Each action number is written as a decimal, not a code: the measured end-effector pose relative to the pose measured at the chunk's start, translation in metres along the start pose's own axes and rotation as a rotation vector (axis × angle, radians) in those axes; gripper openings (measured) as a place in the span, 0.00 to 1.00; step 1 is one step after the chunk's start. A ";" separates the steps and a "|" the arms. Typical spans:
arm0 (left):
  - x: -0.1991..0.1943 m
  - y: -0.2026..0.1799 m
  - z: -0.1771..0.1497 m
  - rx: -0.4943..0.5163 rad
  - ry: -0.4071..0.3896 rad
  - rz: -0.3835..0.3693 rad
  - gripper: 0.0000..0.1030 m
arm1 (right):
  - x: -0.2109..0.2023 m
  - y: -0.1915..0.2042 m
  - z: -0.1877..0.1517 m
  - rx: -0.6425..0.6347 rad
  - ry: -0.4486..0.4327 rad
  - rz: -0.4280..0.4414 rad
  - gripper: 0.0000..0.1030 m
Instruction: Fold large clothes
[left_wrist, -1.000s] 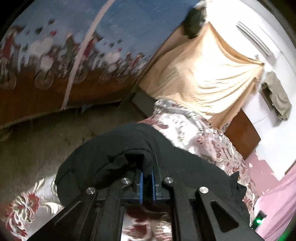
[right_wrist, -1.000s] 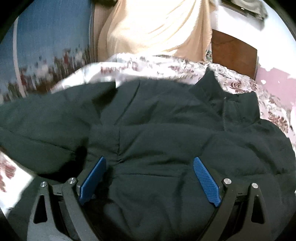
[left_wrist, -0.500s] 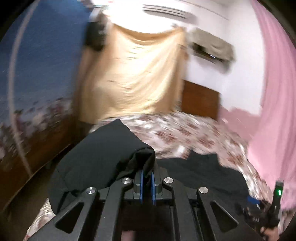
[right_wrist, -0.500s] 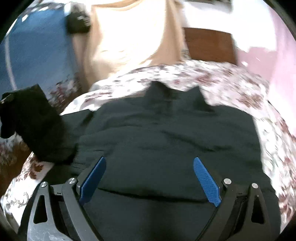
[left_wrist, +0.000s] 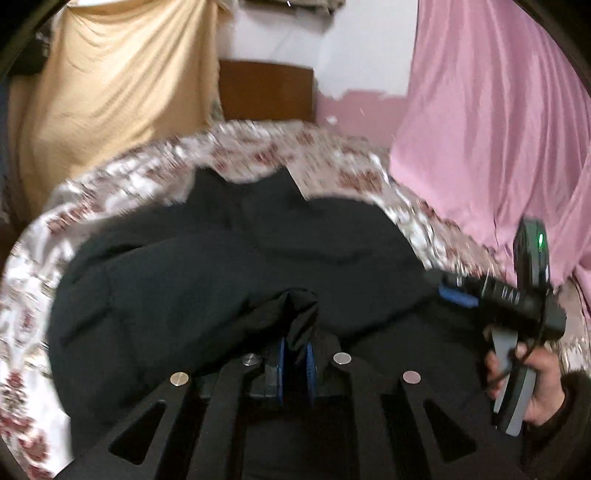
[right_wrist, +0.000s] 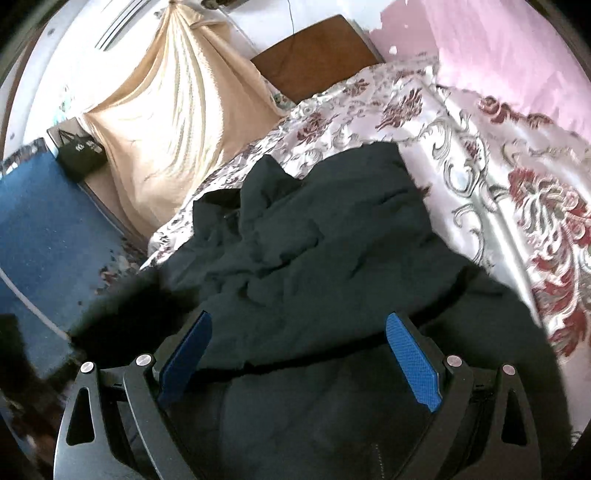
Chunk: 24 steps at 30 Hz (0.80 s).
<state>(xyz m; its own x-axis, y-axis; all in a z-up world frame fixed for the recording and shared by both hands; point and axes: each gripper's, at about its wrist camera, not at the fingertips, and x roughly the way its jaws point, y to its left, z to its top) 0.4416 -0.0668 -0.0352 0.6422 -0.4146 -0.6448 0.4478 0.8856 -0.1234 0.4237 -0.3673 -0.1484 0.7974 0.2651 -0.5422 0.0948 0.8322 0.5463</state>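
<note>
A large black jacket (left_wrist: 229, 258) lies spread on a bed with a white and red floral cover (left_wrist: 332, 158). My left gripper (left_wrist: 295, 354) is shut on a bunched fold of the jacket's black fabric (left_wrist: 301, 310), held over the garment's middle. My right gripper (right_wrist: 295, 354) is open, its blue pads (right_wrist: 412, 365) wide apart just above the jacket (right_wrist: 314, 240), holding nothing. The right gripper also shows in the left wrist view (left_wrist: 456, 295), held by a hand at the jacket's right edge.
A pink curtain (left_wrist: 498, 129) hangs at the right of the bed. A beige cloth (left_wrist: 110, 85) hangs at the left, with a brown headboard (left_wrist: 266, 90) between them. A blue patterned panel (right_wrist: 40, 229) stands to the left of the bed.
My left gripper has swung from the bed's left side over the jacket, carrying the held fabric across it. My right gripper stayed open and shifted toward the jacket's right side.
</note>
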 end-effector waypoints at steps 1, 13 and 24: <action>0.003 0.002 -0.002 0.001 0.008 -0.007 0.15 | 0.003 0.000 0.000 -0.004 0.001 0.009 0.90; -0.017 -0.011 -0.034 0.001 0.066 -0.156 0.78 | 0.005 0.001 -0.017 0.004 0.025 0.021 0.90; -0.108 0.070 -0.034 -0.205 -0.042 0.022 0.90 | -0.006 0.055 -0.023 -0.259 0.011 -0.009 0.90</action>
<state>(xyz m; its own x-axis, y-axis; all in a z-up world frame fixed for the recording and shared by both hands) 0.3827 0.0466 0.0002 0.6780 -0.3989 -0.6174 0.2999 0.9170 -0.2631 0.4108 -0.3123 -0.1301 0.7907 0.2614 -0.5536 -0.0554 0.9311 0.3605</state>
